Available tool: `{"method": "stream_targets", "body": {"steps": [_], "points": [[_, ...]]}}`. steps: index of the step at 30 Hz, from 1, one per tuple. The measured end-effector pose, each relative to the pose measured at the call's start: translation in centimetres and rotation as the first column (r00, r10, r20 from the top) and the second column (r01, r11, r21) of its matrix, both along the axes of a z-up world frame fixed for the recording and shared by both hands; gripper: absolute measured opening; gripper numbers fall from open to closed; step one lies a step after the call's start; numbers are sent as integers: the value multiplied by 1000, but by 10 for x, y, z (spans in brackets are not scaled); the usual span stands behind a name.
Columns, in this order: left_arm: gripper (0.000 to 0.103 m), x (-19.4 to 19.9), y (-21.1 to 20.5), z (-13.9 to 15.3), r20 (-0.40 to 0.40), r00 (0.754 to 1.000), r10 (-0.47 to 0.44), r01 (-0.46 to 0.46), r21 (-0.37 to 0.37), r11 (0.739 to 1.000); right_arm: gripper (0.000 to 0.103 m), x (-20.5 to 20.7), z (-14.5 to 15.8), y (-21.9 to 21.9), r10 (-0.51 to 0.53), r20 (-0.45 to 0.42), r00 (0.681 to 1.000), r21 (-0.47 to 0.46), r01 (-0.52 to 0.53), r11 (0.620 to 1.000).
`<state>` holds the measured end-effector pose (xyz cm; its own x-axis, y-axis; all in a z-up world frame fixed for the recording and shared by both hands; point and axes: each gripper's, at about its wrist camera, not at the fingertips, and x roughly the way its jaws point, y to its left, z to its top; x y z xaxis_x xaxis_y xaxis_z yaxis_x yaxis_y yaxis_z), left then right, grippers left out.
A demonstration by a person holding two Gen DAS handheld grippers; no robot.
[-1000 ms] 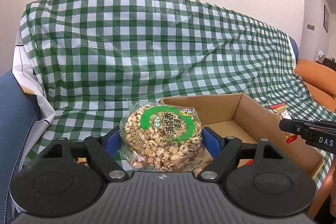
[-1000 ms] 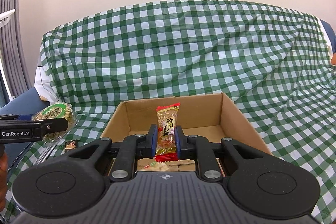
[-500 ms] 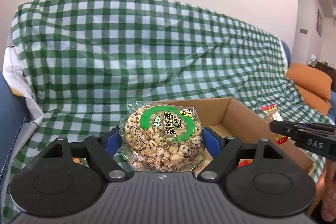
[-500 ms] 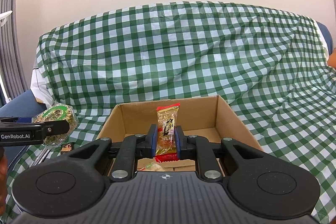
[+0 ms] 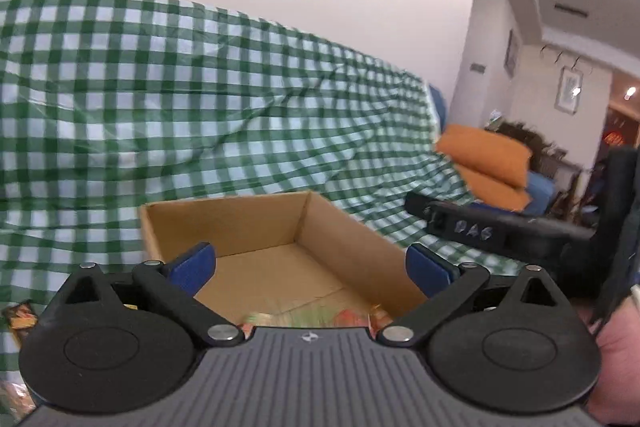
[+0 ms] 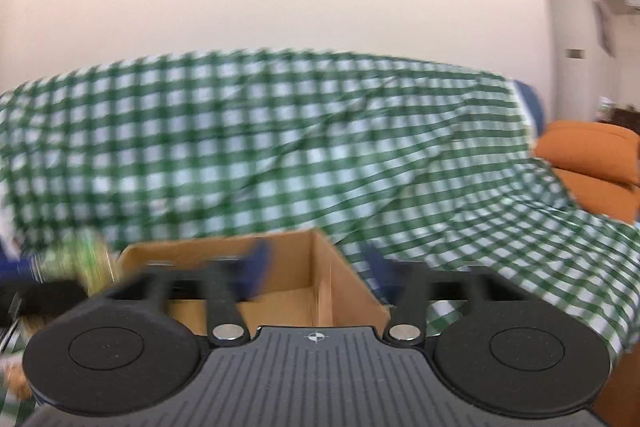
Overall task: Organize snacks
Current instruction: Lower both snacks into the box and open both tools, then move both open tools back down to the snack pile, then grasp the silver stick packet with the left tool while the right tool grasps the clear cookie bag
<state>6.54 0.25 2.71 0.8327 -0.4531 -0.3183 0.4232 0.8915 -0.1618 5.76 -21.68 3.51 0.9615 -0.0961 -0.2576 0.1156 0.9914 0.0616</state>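
An open cardboard box (image 5: pixel 348 239) sits on the green checked cloth. My left gripper (image 5: pixel 308 267) hangs over its near edge; its jaws are opening wide and nothing is between the blue pads (image 5: pixel 192 265). Blurred wrappers (image 5: pixel 320 315), green and red, lie low in the box just past the gripper body. In the blurred right wrist view my right gripper (image 6: pixel 316 267) is over the box (image 6: pixel 340 291), jaws opening and empty. A smeared green-and-beige puffed-snack bag (image 6: pixel 80 259) shows at the box's left wall, by the left gripper's black body (image 6: pixel 40 297).
The checked cloth (image 5: pixel 160 107) drapes a sofa behind the box. Orange cushions (image 5: pixel 484 155) lie to the right. A small dark packet (image 5: pixel 18 313) rests on the cloth at far left. The right gripper (image 5: pixel 460 227) and a hand (image 5: pixel 616 339) are beside the box.
Both grippers have opened. The puffed-snack bag has left the left jaws and the red-gold snack bar has left the right jaws. Both views have swung to the right.
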Motion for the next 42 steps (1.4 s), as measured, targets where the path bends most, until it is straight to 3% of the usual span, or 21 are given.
{"method": "stream_targets", "body": {"steps": [4,7,12,14,17,19,23,25,26,27,28,29,31,34,36,38,40,42], "points": [[101,2,13,-3,-12,997,82,-82,-18,996,85,2,-2,1,8,-19,1000,15,-8,1000],[95,3,32,-3,-44,990,133,-134,-22,991,85,3,-4,8,36,-30,999,17,-35,999],[50,7,77,3,-108,966,236,-240,-26,970,85,7,-5,28,112,-55,992,15,-111,994],[40,6,95,5,-118,951,285,-287,-1,958,85,7,-5,37,141,-61,988,13,-141,990],[37,14,118,13,-123,941,314,-305,85,949,84,8,-6,50,187,-68,980,14,-186,982],[37,23,141,22,-114,923,367,-350,141,926,77,8,-6,57,218,-72,973,22,-217,976],[37,42,199,24,-152,870,469,-456,113,883,40,8,-6,66,309,-88,947,68,-304,950],[37,41,227,-2,-180,835,520,-503,134,854,35,8,-8,71,352,-100,931,83,-344,935],[19,51,239,-16,-282,780,559,-514,222,829,35,8,-9,73,373,-106,922,90,-364,927],[6,56,251,-26,-332,710,621,-556,277,784,35,9,-10,75,402,-115,908,103,-391,914],[6,59,262,-31,-374,668,644,-584,272,765,35,10,-12,78,436,-126,891,114,-424,899],[6,60,274,-36,-424,647,633,-601,227,766,35,9,-12,80,455,-130,881,113,-443,889],[6,61,296,-43,-508,615,603,-636,132,761,35,8,-11,88,494,-130,860,97,-485,869],[7,63,315,-51,-577,569,587,-683,66,727,36,4,-6,100,542,-119,832,75,-537,840],[8,66,323,-56,-622,550,558,-707,9,708,36,7,-1,112,554,-120,824,67,-550,833],[13,71,329,-64,-656,534,533,-717,-17,697,39,13,4,126,582,-130,803,120,-570,813],[23,73,328,-68,-675,520,523,-719,-15,695,47,25,2,148,611,-170,773,210,-577,789],[30,75,323,-71,-667,514,539,-717,11,697,67,35,-8,169,613,-220,759,297,-547,783]]}}
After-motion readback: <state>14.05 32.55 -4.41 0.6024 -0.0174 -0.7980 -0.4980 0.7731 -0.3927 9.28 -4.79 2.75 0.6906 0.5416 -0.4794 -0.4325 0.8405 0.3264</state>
